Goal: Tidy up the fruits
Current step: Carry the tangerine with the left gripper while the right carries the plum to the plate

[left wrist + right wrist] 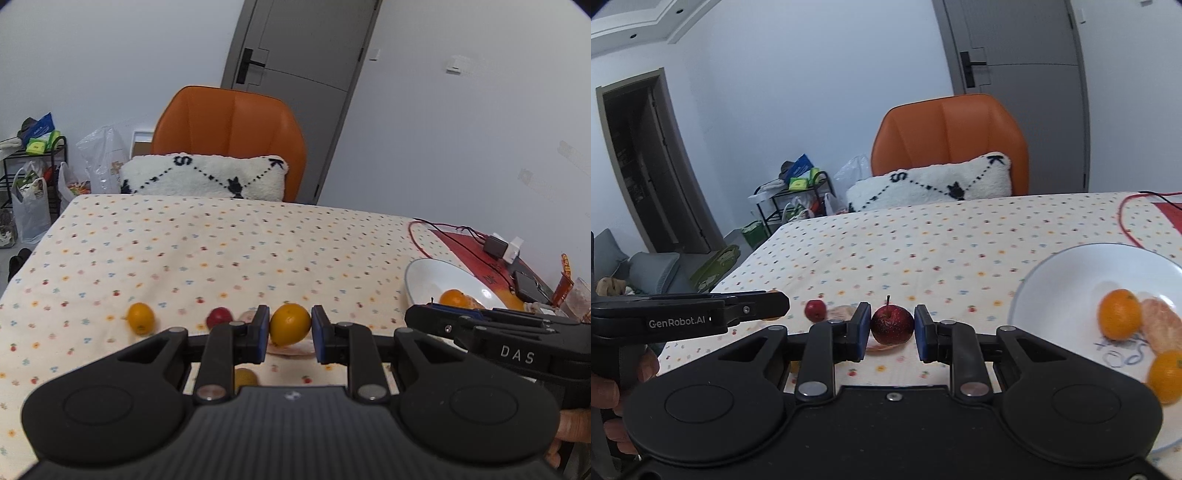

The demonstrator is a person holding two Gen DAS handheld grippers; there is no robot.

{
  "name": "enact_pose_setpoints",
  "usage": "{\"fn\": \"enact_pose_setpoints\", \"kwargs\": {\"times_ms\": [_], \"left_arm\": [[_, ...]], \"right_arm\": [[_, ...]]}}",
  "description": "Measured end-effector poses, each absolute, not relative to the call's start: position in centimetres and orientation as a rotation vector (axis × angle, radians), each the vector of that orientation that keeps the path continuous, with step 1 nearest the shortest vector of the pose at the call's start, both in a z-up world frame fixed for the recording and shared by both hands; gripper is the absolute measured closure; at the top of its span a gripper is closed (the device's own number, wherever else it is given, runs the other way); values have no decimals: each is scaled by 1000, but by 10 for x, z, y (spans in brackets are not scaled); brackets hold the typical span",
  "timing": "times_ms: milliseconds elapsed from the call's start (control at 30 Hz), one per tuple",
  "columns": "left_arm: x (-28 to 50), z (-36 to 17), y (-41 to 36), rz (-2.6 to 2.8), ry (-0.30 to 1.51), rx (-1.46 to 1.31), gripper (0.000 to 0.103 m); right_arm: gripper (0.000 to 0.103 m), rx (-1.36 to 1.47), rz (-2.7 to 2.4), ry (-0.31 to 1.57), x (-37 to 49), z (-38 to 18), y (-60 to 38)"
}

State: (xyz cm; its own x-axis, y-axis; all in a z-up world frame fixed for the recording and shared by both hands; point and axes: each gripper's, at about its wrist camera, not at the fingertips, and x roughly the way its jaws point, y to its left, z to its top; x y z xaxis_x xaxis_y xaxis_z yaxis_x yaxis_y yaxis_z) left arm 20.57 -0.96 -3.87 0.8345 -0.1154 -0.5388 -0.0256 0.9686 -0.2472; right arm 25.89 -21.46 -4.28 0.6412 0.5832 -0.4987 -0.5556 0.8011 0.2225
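My left gripper (290, 325) is shut on a small orange citrus fruit (290, 324), held a little above the dotted tablecloth (221, 251). My right gripper (891, 325) is shut on a small dark red apple (891, 324) with a stem. A white plate (1071, 280) lies at the right and holds two orange fruits (1119, 314) and a peeled pale segment (1160, 328); in the left wrist view the plate (436, 280) shows one orange fruit (456, 298). On the cloth lie another orange fruit (140, 318), a small red fruit (218, 317) and a peeled piece (842, 314).
An orange chair (229, 122) with a white cushion (207, 177) stands behind the table's far edge. Red and black cables (443, 229) and small boxes (496, 245) lie at the far right. A rack with bags (798, 199) stands on the floor at the left.
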Motion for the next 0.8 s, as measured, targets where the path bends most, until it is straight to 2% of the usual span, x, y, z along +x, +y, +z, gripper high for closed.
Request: {"fn": "enact_pose_setpoints", "kwargs": {"times_ms": [800], "left_arm": [[235, -35, -91, -167, 603, -177, 81]], "right_arm": [[79, 86, 454, 573, 266, -46, -310]]}}
